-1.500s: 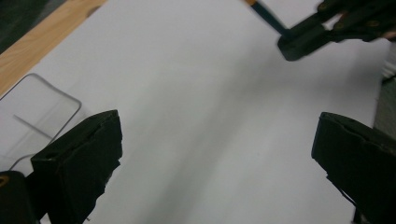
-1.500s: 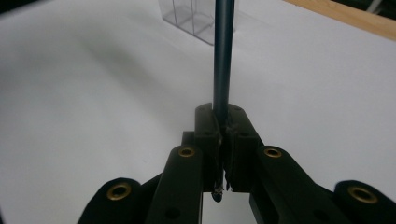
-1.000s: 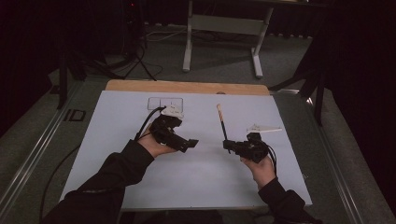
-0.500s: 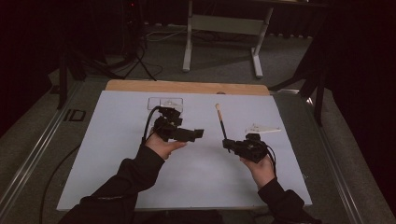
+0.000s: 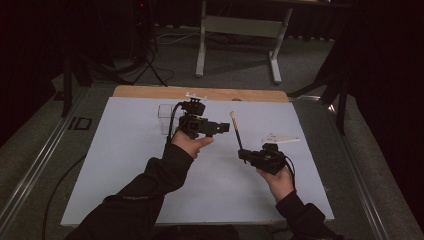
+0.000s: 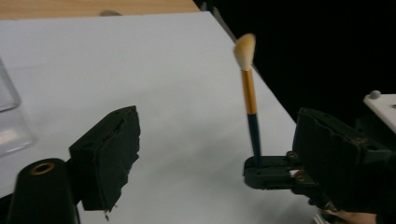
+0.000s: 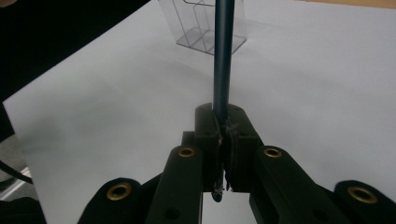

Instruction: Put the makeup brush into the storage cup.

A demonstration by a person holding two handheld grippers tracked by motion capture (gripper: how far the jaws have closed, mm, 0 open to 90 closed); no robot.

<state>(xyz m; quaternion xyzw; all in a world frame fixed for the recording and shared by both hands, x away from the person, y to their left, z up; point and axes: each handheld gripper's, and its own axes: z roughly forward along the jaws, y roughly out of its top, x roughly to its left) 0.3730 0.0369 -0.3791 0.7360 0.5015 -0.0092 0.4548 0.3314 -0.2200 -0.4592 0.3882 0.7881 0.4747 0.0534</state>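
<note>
slim dark-handled makeup brush (image 5: 235, 131) is pinched upright in right claw (image 5: 244, 155) above white counter (image 5: 125, 165). left claw (image 5: 226, 127), spread and closing, is empty beside it. risk: brush knocked askew if handoff is misaligned.

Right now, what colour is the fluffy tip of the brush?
The brush tip is cream, clearest in the left gripper view.

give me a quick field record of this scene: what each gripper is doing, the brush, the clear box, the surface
right gripper: shut on the makeup brush near the handle's end, bristles up
left gripper: jaws apart, just been closing, nothing between them, aimed toward the brush
brush: dark handle, gold ferrule, pale bristles, raised off the table
clear box: on the table behind the left hand, looks empty
surface: white table, wooden strip at far edge
</note>
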